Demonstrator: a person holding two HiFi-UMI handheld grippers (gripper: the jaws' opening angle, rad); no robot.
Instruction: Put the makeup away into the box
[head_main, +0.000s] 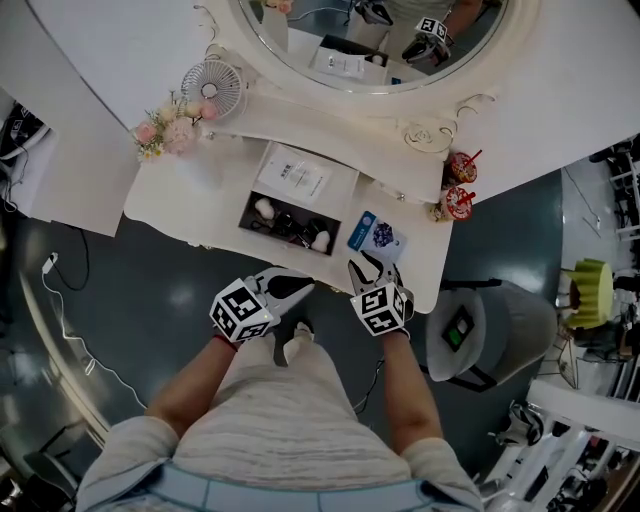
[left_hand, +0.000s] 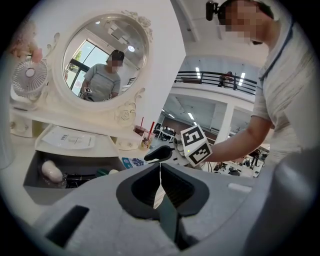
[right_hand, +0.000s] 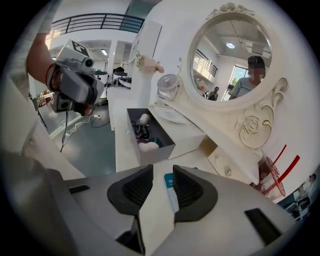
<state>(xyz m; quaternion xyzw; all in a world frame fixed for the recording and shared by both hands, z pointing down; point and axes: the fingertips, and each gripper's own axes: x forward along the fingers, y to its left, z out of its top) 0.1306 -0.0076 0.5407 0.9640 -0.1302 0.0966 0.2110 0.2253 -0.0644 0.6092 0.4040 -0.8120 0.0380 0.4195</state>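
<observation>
While the left gripper hangs just short of the white dressing table with jaws closed on nothing, the right gripper holds its jaws apart over a flat blue-and-white packet lying free just right of the dark open rectangular box of makeup, below the oval mirror.

An oval mirror stands on the white counter, a small fan and pink flowers at its left, two red cups at its right, a grey stool beside

One box, maybe two cups
</observation>
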